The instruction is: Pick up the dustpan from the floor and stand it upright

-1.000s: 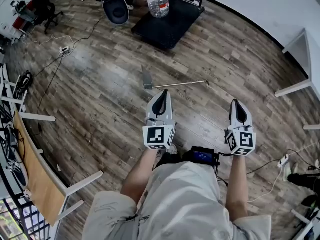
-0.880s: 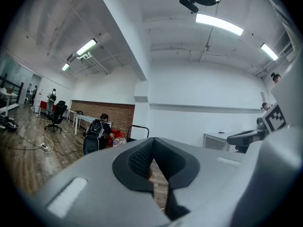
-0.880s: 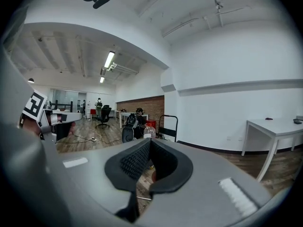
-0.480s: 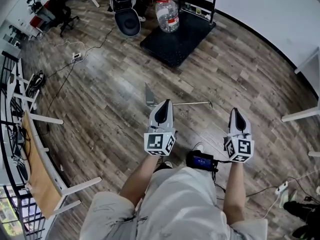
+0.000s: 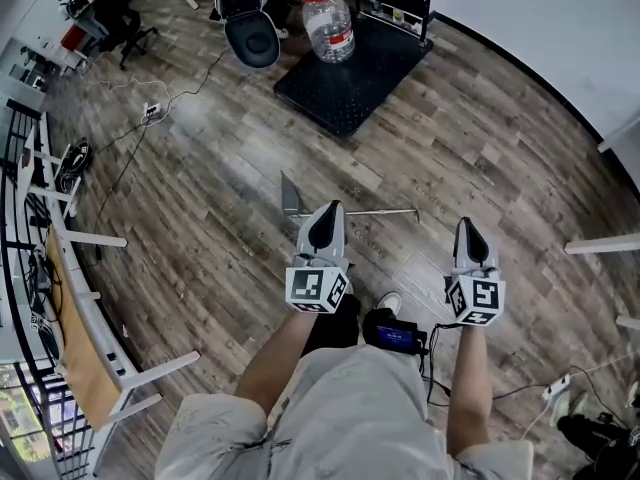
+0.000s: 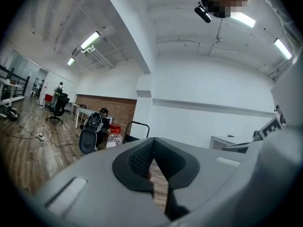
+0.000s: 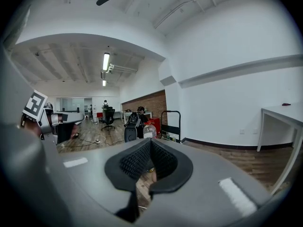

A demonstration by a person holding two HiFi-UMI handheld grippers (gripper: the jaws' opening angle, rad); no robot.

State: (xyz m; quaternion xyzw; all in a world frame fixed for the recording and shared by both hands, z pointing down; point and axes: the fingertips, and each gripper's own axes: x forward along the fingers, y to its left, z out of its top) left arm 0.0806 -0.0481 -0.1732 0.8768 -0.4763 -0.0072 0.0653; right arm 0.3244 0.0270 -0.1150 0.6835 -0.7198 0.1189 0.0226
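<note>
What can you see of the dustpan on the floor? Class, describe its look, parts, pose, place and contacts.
The dustpan lies on the wooden floor, not upright. It looks like grey metal: a small scoop at its left end in the head view and a long thin handle running right. The left gripper, nearer the camera, hides part of the handle. Only the floor appears to touch it; neither gripper holds it.

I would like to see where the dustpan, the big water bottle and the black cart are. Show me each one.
dustpan [image 5: 290, 198]: head view, on its flat pan.
water bottle [image 5: 328, 28]: head view, on its clear body.
black cart [image 5: 350, 88]: head view, on its bare deck.
</note>
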